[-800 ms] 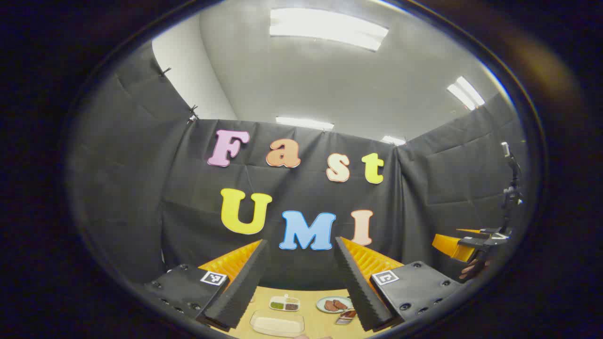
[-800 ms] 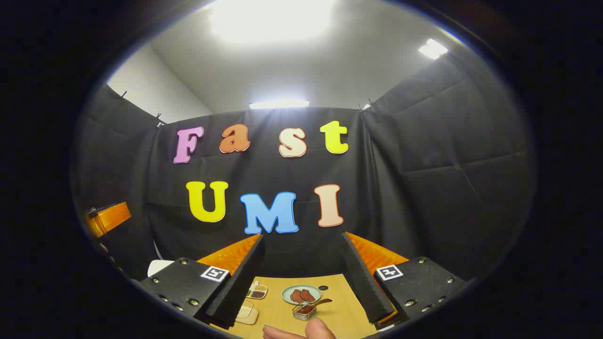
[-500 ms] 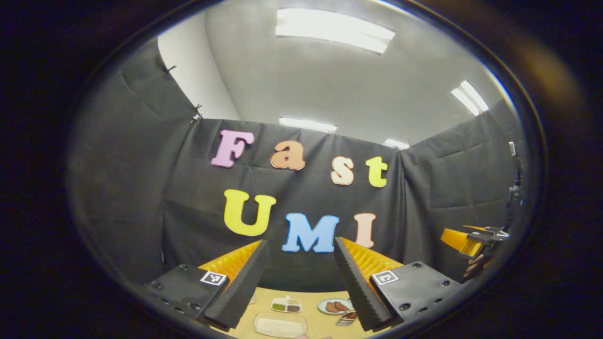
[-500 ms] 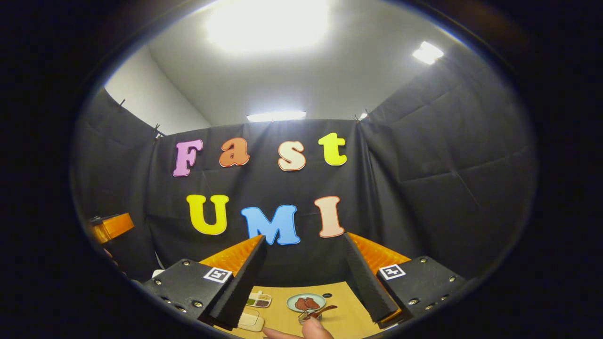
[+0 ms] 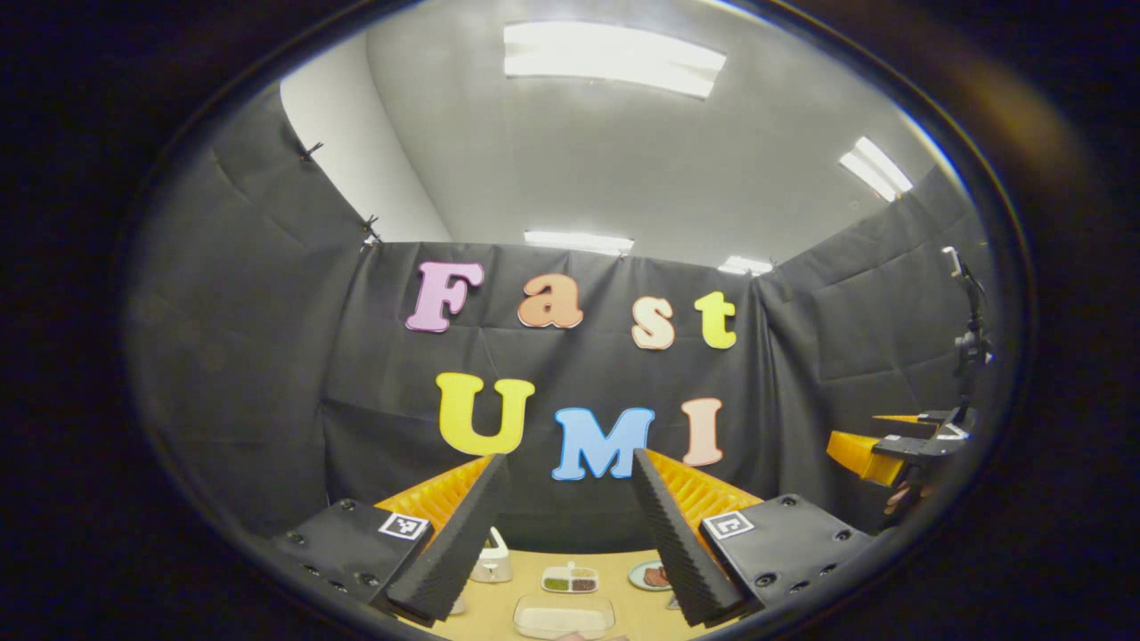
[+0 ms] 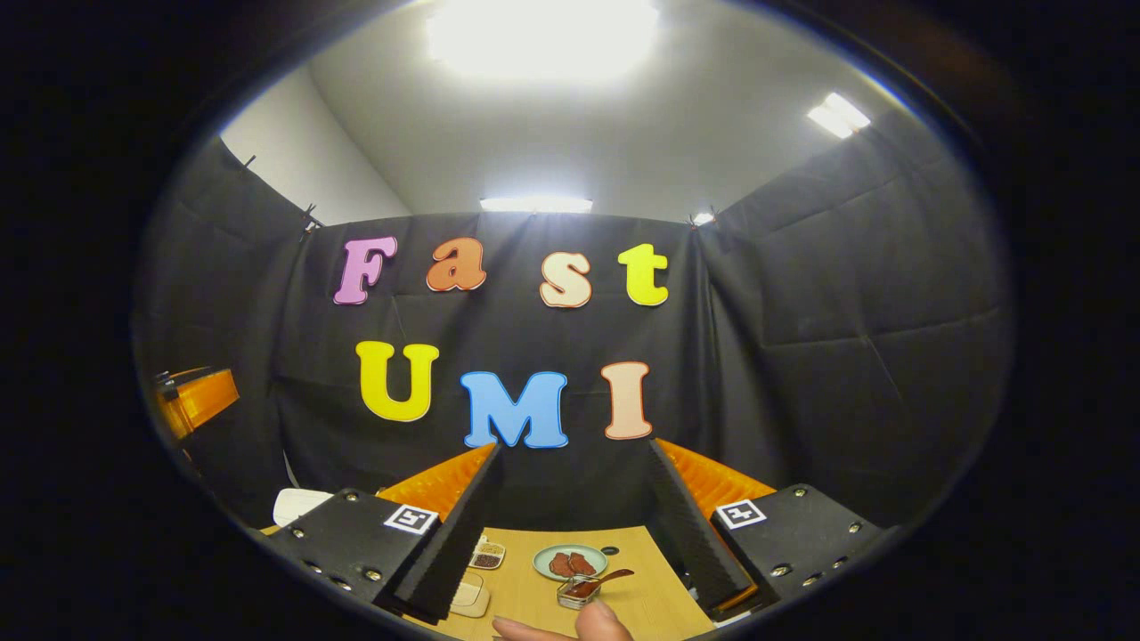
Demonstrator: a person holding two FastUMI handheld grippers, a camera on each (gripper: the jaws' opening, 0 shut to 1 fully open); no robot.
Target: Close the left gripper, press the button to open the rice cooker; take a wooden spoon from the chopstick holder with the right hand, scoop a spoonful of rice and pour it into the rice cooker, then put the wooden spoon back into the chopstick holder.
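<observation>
left gripper [image 5: 570, 499] wide open and empty, right gripper [image 6: 574, 485] likewise, possibly rice tray [image 5: 563, 616] below

Both views ride high above the wooden table [image 5: 623, 595], tilted up at the back cloth wall and ceiling lights, the tabletop a far-off strip at the bottom between each camera's own fingers. Left gripper view sits left of its partner, catching the right gripper [image 5: 877, 452] at its right edge. Shared: back wall, small divided dish [image 5: 570, 580] [image 6: 486, 556], plate [image 5: 648, 576] [image 6: 570, 562].
</observation>
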